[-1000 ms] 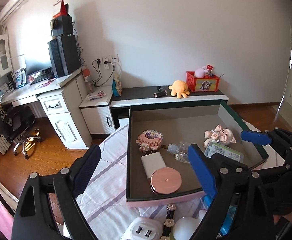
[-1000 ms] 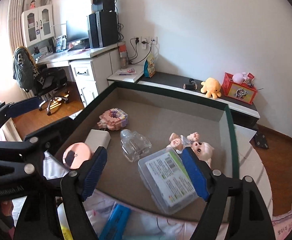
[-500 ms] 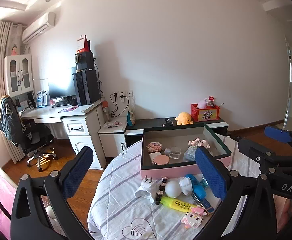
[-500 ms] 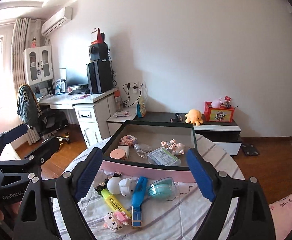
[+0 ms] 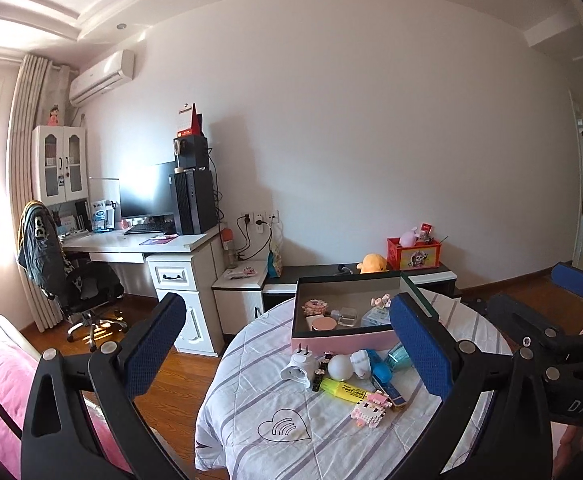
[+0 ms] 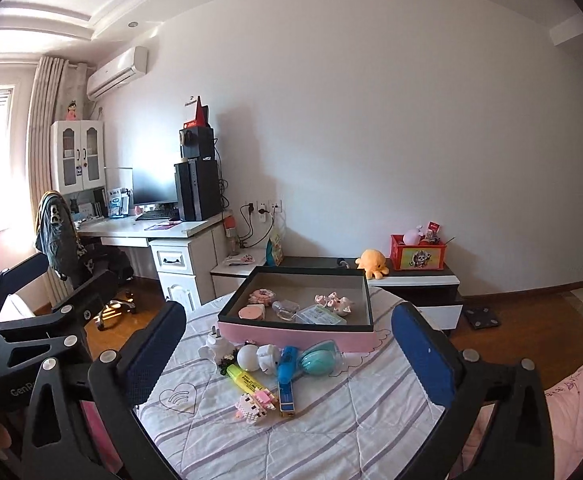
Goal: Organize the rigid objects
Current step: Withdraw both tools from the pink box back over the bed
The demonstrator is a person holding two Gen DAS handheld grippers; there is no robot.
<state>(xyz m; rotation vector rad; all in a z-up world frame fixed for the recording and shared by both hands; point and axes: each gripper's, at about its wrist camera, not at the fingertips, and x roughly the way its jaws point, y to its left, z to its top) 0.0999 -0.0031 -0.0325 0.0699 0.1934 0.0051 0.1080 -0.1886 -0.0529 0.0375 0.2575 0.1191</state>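
Note:
A pink box with a dark green rim (image 5: 341,336) (image 6: 291,334) stands at the far side of a round table under a striped cloth (image 5: 275,400). It holds a round pink compact (image 6: 251,312), a clear bottle (image 6: 285,309), a pig figure (image 6: 337,302) and a clear case (image 6: 319,315). In front of the box lie a white plug (image 5: 299,366), a white ball (image 5: 339,366), a yellow highlighter (image 5: 343,390), a blue pen (image 6: 287,376), a teal case (image 6: 317,360) and a pink block figure (image 5: 369,408). My left gripper (image 5: 287,320) is open and empty, held back from the table. The jaws of my right gripper (image 6: 287,320) are opening with nothing between them.
A white desk (image 5: 139,242) with a monitor and a black chair (image 5: 79,284) stand at the left. Behind the table a low cabinet (image 6: 415,278) carries an orange plush and a red box. Pink bedding lies at both lower corners.
Both grippers have drawn back and up from the box, so the whole table now shows. The right jaws have spread wider.

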